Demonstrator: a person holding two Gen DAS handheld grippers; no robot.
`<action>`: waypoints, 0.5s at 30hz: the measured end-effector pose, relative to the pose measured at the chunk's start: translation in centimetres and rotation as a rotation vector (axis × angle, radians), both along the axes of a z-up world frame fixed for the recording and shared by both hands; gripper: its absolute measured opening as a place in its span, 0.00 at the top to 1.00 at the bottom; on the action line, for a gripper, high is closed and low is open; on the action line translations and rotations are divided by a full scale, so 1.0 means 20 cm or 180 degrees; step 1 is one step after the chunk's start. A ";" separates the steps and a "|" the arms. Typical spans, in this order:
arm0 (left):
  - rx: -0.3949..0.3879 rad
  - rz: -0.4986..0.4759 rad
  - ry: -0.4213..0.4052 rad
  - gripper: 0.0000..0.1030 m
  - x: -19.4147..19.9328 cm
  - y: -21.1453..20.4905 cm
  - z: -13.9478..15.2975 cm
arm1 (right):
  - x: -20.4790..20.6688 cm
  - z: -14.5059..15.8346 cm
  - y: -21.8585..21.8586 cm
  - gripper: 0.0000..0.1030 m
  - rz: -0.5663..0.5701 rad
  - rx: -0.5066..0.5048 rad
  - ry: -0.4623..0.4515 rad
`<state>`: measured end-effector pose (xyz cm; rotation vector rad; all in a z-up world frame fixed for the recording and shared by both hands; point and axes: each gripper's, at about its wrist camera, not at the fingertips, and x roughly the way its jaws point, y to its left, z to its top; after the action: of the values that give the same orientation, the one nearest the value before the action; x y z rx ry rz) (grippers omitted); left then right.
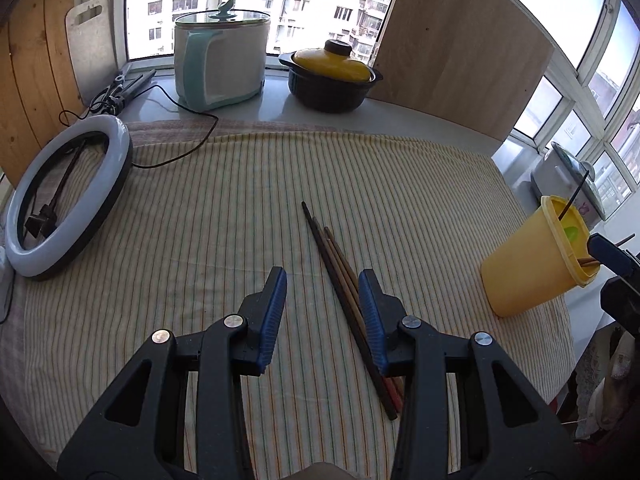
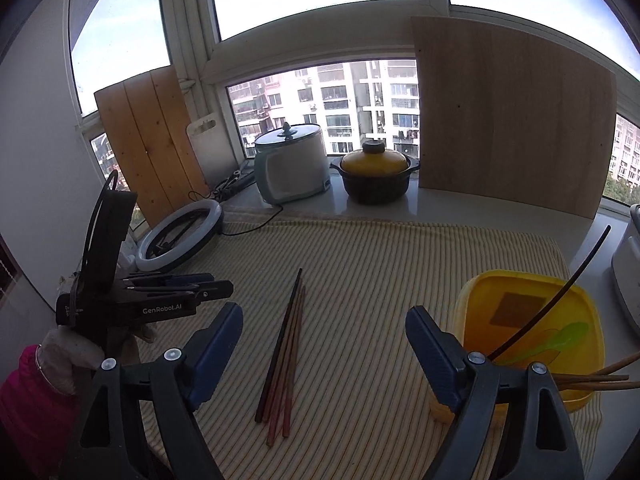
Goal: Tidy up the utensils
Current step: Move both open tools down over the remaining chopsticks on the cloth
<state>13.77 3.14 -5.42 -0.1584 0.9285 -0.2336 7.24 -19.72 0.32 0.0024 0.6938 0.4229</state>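
Several dark and reddish-brown chopsticks (image 1: 340,280) lie in a bundle on the striped cloth (image 1: 200,220). My left gripper (image 1: 323,276) hovers just over them, open, with the bundle running under its right pad and nothing pinched. My right gripper (image 2: 324,312) stands wide open and empty, with the chopsticks (image 2: 286,352) low between its fingers. A yellow cup (image 2: 472,300) to its right holds a black chopstick, wooden chopsticks and a green spoon. From the left wrist the cup (image 1: 532,264) stands at the right. A gloved hand with a pink sleeve carries the left gripper (image 2: 220,284).
A ring light (image 1: 68,196) with its cable lies at the cloth's left. On the sill behind stand a rice cooker (image 1: 224,64) and a black pot with a yellow lid (image 1: 332,76), between leaning wooden boards. A white appliance (image 2: 628,272) sits beyond the cup, near the table's right edge.
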 end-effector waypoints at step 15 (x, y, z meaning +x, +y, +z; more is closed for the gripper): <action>-0.0136 0.0032 0.0154 0.64 -0.07 0.09 -0.19 | 0.41 -0.51 0.25 0.63 0.0275 -0.0118 0.1438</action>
<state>12.41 4.94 -9.19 -0.2087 0.9711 -0.2413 15.48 -14.65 -9.84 0.0340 1.1497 0.4982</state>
